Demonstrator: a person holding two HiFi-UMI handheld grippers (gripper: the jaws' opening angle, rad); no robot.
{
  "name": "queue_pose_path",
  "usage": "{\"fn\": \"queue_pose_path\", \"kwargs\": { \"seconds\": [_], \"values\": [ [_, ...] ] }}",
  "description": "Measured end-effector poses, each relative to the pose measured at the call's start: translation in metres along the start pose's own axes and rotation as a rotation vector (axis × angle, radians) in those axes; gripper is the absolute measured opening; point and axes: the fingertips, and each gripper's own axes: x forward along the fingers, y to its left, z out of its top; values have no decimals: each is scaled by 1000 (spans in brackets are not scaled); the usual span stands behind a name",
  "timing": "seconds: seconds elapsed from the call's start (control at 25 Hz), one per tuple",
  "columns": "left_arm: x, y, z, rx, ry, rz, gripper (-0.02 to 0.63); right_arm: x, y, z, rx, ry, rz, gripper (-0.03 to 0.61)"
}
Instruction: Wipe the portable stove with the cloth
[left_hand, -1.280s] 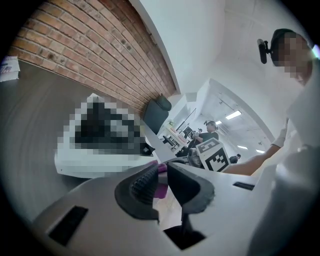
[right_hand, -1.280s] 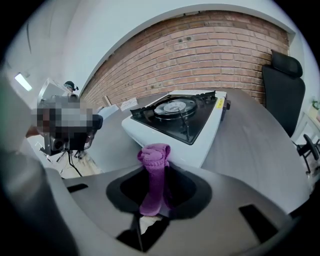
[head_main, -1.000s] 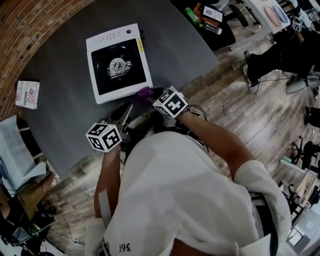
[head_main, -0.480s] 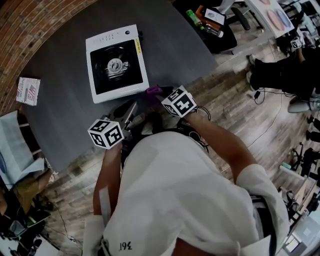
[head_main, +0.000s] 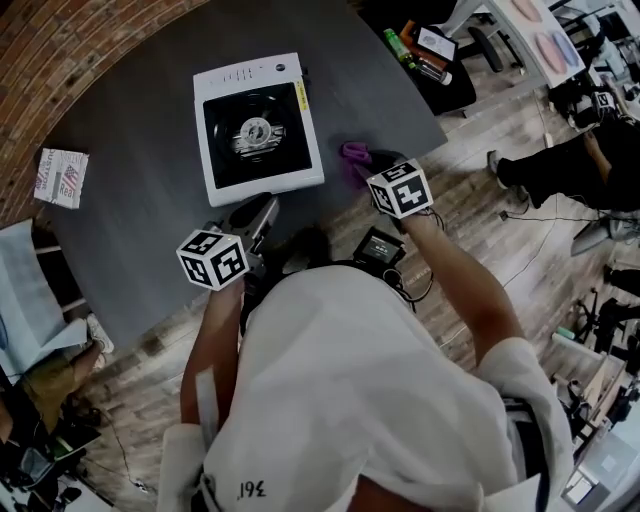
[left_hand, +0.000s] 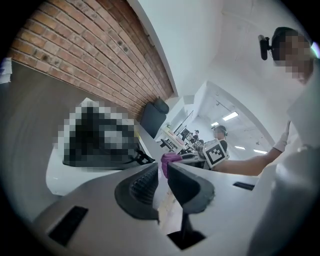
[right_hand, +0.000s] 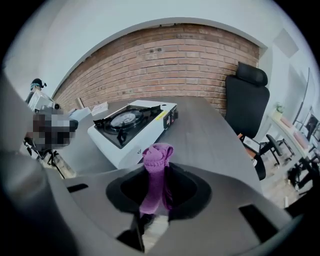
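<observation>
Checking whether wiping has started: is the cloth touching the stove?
No, in the head view the cloth, pinched in the right gripper's jaws, sits beside the stove with bare table between them.

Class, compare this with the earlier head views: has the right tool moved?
Yes. The right tool, holding the purple cloth, has shifted to the right, away from the near corner of the stove.

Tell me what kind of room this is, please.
Probably an office or lab, not a kitchen: a black office chair by the brick wall, and the stove sits on a grey table.
</observation>
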Motion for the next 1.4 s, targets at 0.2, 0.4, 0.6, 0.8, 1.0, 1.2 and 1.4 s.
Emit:
{"fn": "queue_pose_path", "kwargs": {
  "seconds": [0.2,0.4,0.6,0.8,1.0,1.2,1.4],
  "values": [
    [-30,32,22,10,-9,-6,63,2,5,48,-26,-39,-58,104],
    [-59,68,45,5,-30,-7,63,11,31,106,-98,-75,-81,104],
    [-80,101,62,-7,-54,-14,63,32,65,157,-170,-87,-78,104],
    [-98,126,74,-21,-80,-27,63,63,95,204,-247,-83,-74,104],
    [-102,141,84,-46,-105,-51,63,96,120,240,-329,-51,-62,104],
    [-101,156,95,-63,-131,-80,63,132,132,275,-410,-7,-69,104],
    [-100,165,106,-96,-165,-102,63,171,136,311,-573,69,-109,104]
  ]
}}
